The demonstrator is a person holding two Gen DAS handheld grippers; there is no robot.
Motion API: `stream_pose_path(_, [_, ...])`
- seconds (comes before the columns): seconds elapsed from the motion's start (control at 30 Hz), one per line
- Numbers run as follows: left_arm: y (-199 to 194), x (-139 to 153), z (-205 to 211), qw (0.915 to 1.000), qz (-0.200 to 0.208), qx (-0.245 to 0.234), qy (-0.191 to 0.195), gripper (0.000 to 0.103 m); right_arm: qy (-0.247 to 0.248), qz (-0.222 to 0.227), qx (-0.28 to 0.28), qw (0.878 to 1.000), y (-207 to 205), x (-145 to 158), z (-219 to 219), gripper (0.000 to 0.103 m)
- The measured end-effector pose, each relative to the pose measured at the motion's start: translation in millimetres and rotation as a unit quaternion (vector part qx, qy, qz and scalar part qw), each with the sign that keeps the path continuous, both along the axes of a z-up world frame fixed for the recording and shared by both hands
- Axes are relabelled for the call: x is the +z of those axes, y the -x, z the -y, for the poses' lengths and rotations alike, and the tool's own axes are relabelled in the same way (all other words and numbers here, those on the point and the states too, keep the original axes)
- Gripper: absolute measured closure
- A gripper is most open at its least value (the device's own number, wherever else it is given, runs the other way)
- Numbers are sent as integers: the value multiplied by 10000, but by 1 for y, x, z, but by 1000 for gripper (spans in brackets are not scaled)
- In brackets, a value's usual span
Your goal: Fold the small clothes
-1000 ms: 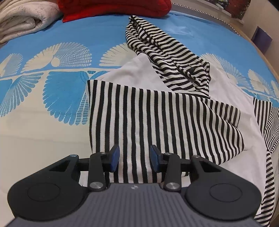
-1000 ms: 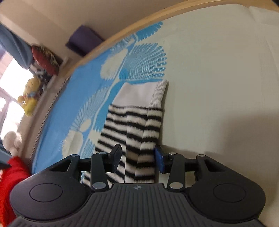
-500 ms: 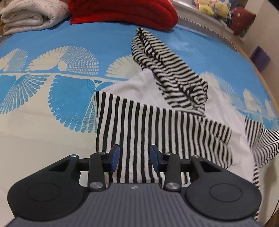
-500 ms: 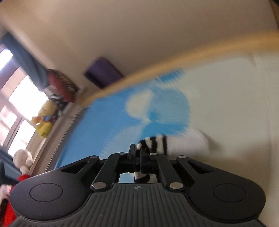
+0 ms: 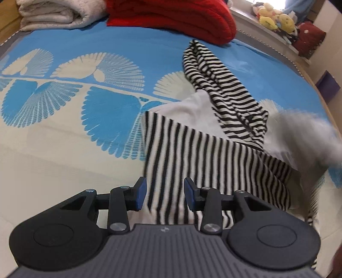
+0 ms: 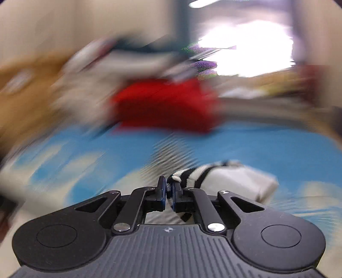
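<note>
A black-and-white striped garment (image 5: 192, 154) with white panels lies spread on the blue patterned bed cover (image 5: 106, 64). One striped sleeve (image 5: 224, 92) runs toward the far side. My left gripper (image 5: 165, 192) is open, its fingers either side of the garment's near striped hem. My right gripper (image 6: 168, 190) is shut on the other striped sleeve (image 6: 192, 175), whose white cuff (image 6: 241, 181) hangs to the right. That lifted cuff shows as a white blur in the left wrist view (image 5: 305, 132). The right wrist view is motion blurred.
A folded red blanket (image 5: 171, 17) and a cream blanket (image 5: 57, 12) lie at the far end of the bed. Stuffed toys (image 5: 275, 19) sit on a ledge at the back right. The bed's wooden edge (image 5: 327, 111) runs along the right.
My right gripper closed on the striped sleeve, lifted it and swung it round toward the garment's body. My left gripper stayed open and shifted slightly left along the hem.
</note>
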State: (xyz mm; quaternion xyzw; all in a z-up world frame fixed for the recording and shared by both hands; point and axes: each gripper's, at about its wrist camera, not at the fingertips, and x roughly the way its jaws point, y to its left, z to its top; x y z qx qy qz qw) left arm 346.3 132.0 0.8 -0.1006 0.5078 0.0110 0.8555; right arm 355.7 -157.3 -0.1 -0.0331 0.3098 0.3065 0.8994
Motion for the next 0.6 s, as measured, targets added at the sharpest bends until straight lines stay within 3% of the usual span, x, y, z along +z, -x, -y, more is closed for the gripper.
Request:
stream_pose_path(0.03, [-1,-1,-3,10000,-35,68,44,60,213,-337,674,9969,6,-14,-18,87])
stream_pose_path(0.07, [-3,-3,-5,9999,-55,109,95,60,467,-395,869,9943,13,-27,-29,87])
stream_pose_path(0.17, [-7,-7,-5,9995,-141,179,239,60,939,-708,747,9903,12,-44,-34,82])
stream_pose_path(0.3, [-14,-16,6,9983,-275,147,497,60,410,-1197,-244,9917,-12,-47,5,71])
stream_pose_path(0.37, [-18,-24,11,9976,-394,170,535,60,354,-1400,-870,9857,-21,-52,28,56])
stream_pose_path(0.47, [-21,-36,12,9963,-592,302,553,58,270,-2008,-1893,9608,-33,-72,73,52])
stream_pose_path(0.6, [-23,-53,9,9934,-884,431,588,58,160,-2773,-3037,9114,-50,-110,140,52])
